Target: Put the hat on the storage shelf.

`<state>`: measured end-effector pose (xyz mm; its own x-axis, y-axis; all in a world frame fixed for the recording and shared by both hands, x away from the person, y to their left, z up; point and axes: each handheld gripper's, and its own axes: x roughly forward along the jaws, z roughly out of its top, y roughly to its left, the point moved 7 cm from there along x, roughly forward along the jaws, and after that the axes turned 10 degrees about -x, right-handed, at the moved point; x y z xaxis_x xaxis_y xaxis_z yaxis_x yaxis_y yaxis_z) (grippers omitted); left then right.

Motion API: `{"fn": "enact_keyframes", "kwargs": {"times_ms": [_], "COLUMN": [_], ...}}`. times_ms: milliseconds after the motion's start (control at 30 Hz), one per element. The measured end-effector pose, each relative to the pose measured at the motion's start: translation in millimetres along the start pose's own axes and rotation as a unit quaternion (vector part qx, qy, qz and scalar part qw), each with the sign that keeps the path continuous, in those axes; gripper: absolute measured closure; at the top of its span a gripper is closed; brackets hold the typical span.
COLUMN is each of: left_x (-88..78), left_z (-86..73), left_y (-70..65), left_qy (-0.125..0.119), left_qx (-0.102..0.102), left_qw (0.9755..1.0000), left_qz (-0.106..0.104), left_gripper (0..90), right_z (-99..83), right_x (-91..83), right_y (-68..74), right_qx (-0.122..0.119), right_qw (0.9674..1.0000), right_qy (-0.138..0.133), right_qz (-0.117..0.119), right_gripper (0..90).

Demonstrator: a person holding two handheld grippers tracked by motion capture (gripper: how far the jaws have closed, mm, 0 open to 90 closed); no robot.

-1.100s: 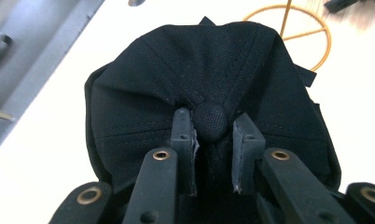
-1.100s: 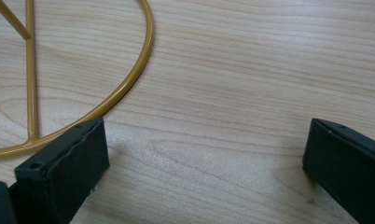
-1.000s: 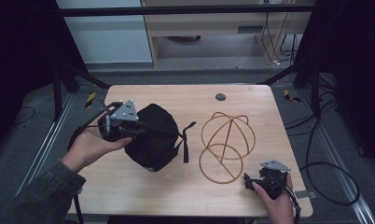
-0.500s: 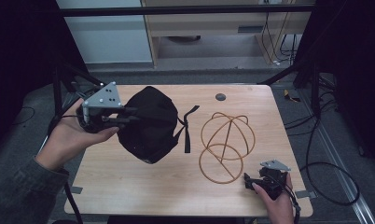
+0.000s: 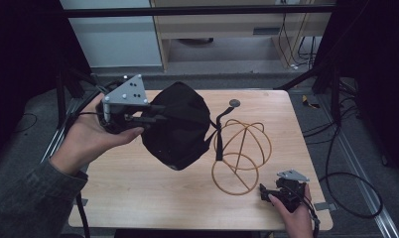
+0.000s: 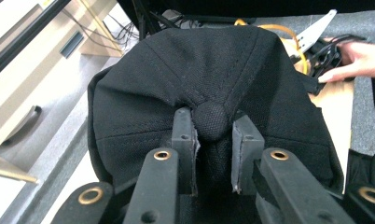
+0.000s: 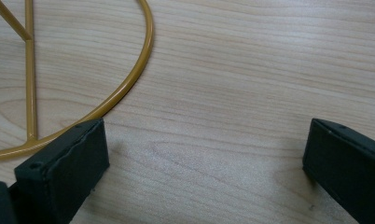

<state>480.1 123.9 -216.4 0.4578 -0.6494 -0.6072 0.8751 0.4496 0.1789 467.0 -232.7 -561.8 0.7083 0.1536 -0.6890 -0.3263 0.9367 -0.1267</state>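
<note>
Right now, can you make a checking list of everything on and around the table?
Surface: light wooden table, bare grain between things.
Job's things: black fabric cap lifted off the table; gold wire dome stand standing on it.
Clutter: small dark round disc near the far edge.
Grippers: left gripper pinches the cap at its top button; right gripper open, resting low beside the stand's ring.
Cables: black cable on the floor at right.
Surroundings: grey floor, pale cabinet behind.
</note>
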Motion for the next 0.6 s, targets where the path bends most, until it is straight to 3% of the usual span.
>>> {"fn": "enact_keyframes", "kwargs": {"times_ms": [300, 600], "left_x": [8.7, 19.1], "left_z": [29.7, 47.8], "left_y": [-9.1, -13.4], "left_qy": [-0.006, -0.009], "left_qx": [0.019, 0.025], "left_qw": [0.9997, 0.9995], "left_qz": [-0.012, -0.017], "left_gripper": [74.8, 74.8], "right_z": [0.0, 0.0], "right_x": [0.1, 0.1], "right_y": [0.2, 0.2], "right_qx": [0.001, 0.001], "right_qw": [1.0000, 1.0000], "right_qy": [0.000, 0.000], "right_qz": [0.001, 0.001], "right_gripper": [0.4, 0.4]}}
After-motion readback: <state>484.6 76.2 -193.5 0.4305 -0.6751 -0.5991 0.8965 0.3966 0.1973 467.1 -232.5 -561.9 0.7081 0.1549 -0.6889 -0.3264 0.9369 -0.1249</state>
